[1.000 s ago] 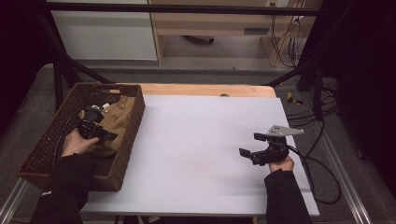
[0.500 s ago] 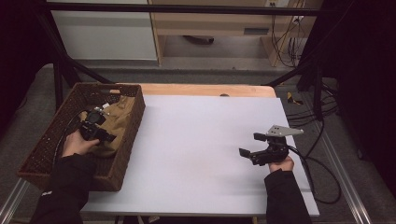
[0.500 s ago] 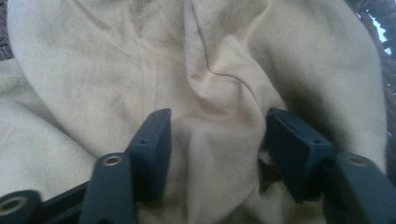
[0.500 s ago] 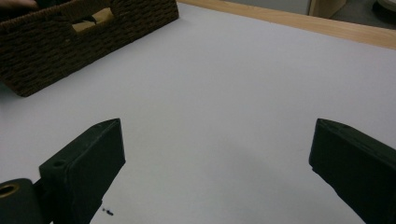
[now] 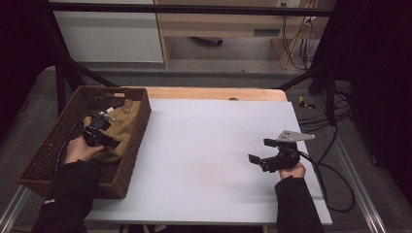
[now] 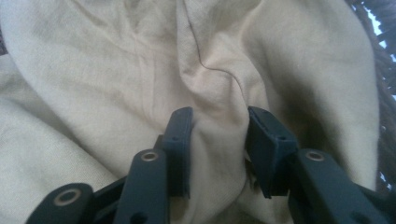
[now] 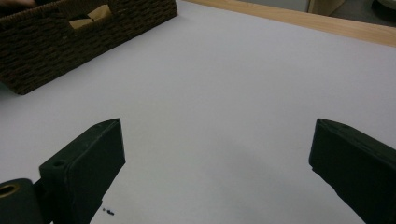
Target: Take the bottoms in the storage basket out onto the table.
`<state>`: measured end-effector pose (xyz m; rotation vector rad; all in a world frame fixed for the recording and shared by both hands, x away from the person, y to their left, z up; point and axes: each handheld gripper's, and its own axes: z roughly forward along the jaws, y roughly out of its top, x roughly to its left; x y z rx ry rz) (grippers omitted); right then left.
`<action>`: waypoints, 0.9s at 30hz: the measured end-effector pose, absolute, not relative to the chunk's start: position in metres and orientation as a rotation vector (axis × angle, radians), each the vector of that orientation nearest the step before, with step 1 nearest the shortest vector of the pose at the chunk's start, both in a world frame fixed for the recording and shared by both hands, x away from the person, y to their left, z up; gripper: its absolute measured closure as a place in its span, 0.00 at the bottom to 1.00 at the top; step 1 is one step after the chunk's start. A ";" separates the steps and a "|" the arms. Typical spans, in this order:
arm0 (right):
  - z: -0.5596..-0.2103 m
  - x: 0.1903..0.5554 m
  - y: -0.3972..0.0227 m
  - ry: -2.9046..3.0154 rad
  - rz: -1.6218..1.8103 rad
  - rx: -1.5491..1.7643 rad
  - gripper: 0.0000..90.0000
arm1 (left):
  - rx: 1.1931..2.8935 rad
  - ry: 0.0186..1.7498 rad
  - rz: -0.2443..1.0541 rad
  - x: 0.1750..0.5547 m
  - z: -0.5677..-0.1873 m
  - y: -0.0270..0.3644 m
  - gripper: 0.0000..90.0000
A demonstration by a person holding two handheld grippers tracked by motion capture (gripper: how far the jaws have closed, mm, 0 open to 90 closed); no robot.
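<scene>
The tan cloth (image 5: pixel 121 128) lies crumpled inside the woven basket (image 5: pixel 46 160) at the left side of the white table (image 5: pixel 209 145). The left gripper (image 6: pixel 218 144) is down in the basket, and its 2 jaws stand on both sides of a raised fold of the cloth, partly closed. The fabric is bunched between them and touches both, so the fold seems pinched, but the jaws are not pressed fully together. The right gripper (image 5: pixel 265 154) rests over the bare table at the right, well apart from the basket, with its jaws wide apart and nothing between them.

The cloth looks soft, light and limp, not fragile and not slippery. It will probably hang and unfold when lifted. A thick fold or a seam is a good place to hold, because a single thin layer may slide out.
</scene>
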<state>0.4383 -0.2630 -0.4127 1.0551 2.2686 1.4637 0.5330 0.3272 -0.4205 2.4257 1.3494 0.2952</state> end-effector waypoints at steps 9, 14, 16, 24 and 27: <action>-0.412 0.438 -0.263 2.267 1.469 1.052 0.05 | 2.421 1.367 0.286 0.532 -0.421 0.326 0.83; -0.413 0.438 -0.263 2.269 1.465 1.058 0.05 | 2.421 1.365 0.293 0.531 -0.420 0.326 0.91; -0.412 0.438 -0.263 2.271 1.467 1.054 0.05 | 2.421 1.364 0.299 0.531 -0.419 0.326 0.93; -0.413 0.438 -0.263 2.273 1.463 1.056 0.05 | 2.401 1.365 0.285 0.531 -0.416 0.328 0.95; -0.413 0.439 -0.263 2.273 1.462 1.056 0.05 | 2.386 1.360 0.285 0.531 -0.414 0.329 0.95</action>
